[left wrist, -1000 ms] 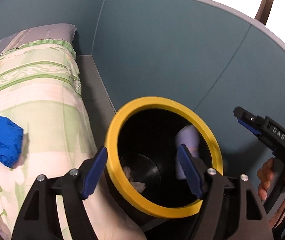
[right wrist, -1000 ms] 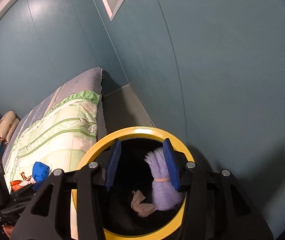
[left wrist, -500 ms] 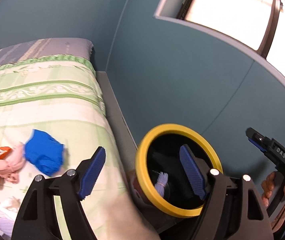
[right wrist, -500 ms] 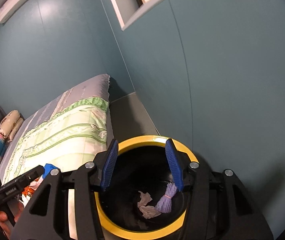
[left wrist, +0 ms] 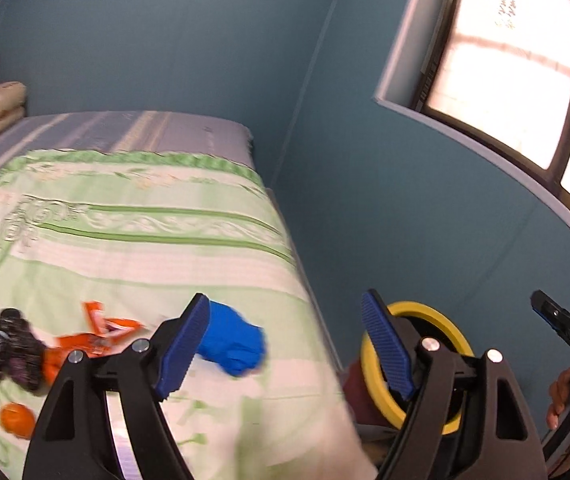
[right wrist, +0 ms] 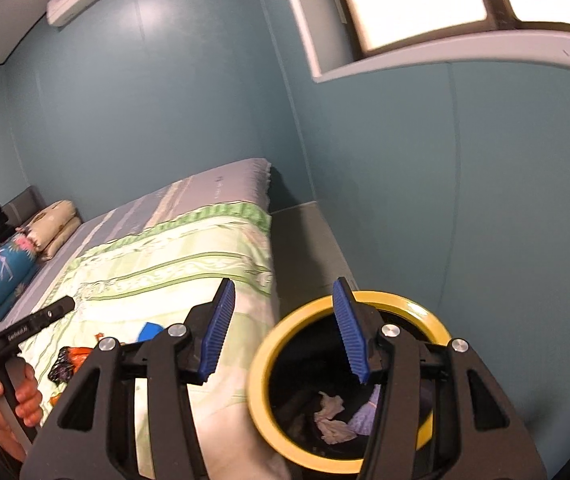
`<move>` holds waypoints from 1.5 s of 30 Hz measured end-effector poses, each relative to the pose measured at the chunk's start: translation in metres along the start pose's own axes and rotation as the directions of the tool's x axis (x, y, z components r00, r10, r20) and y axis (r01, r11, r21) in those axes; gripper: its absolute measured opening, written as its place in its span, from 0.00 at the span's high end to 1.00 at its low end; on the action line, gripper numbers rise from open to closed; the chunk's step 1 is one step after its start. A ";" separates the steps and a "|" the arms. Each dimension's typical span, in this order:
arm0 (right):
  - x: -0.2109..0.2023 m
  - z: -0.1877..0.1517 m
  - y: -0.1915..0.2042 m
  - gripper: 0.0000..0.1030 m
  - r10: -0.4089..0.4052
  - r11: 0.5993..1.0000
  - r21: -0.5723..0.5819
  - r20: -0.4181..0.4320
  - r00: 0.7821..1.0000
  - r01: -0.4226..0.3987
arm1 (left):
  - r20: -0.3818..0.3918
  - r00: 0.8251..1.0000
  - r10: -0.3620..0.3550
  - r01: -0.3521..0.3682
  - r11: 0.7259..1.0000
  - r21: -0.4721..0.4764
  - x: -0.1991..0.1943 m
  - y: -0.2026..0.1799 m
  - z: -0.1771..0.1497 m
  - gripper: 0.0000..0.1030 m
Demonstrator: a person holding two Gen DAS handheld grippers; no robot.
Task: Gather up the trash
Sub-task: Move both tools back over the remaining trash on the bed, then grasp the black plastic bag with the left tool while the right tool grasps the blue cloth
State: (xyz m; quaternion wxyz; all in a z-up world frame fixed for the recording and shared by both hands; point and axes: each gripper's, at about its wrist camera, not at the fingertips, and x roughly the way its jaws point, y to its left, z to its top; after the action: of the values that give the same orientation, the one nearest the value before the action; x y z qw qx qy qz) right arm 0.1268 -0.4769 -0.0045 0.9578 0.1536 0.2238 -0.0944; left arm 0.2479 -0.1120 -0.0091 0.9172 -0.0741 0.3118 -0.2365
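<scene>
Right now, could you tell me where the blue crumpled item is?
In the left wrist view the blue crumpled item lies on the green bedspread, right of the orange wrapper and left of the yellow-rimmed bin.

The left black two-finger gripper with blue ribbed pads (left wrist: 285, 348) is pointed forward and somewhat downward, its jaws held wide apart with nothing between the pads. The right black two-finger gripper with blue ribbed pads (right wrist: 285, 330) is pointed likewise, its jaws parted less widely and nothing gripped between its fingers. Each handle is clasped by a bare hand: the left hand (right wrist: 11, 398) and the right hand (left wrist: 563, 396).
</scene>
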 end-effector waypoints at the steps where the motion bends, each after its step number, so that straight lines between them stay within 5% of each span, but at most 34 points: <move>1: 0.000 0.000 0.006 0.53 0.010 1.000 -0.009 0.000 1.000 -0.010 | 0.012 1.000 0.015 -0.015 1.000 -0.007 -0.009 0.009 0.002 0.28; 12: 0.003 0.004 0.088 0.47 0.136 0.983 -0.124 -0.012 0.991 -0.136 | 0.089 0.978 0.189 -0.184 0.981 -0.061 -0.078 0.088 0.016 0.23; 24: 0.038 -0.011 0.167 0.44 0.219 0.945 -0.227 -0.099 0.971 -0.236 | 0.077 0.923 0.377 -0.367 0.923 -0.118 -0.126 0.176 0.006 0.17; 45: 0.139 -0.066 0.226 0.43 0.174 0.915 -0.312 -0.271 0.947 -0.258 | -0.104 0.881 0.462 -0.473 0.853 -0.222 -0.089 0.294 -0.055 0.16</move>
State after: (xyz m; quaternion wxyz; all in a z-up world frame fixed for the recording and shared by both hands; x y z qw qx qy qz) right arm 0.2793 -0.2588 -0.0678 0.9406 0.0184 0.3311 0.0722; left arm 0.2671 0.1894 -0.0885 0.9238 -0.1011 0.3680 0.0313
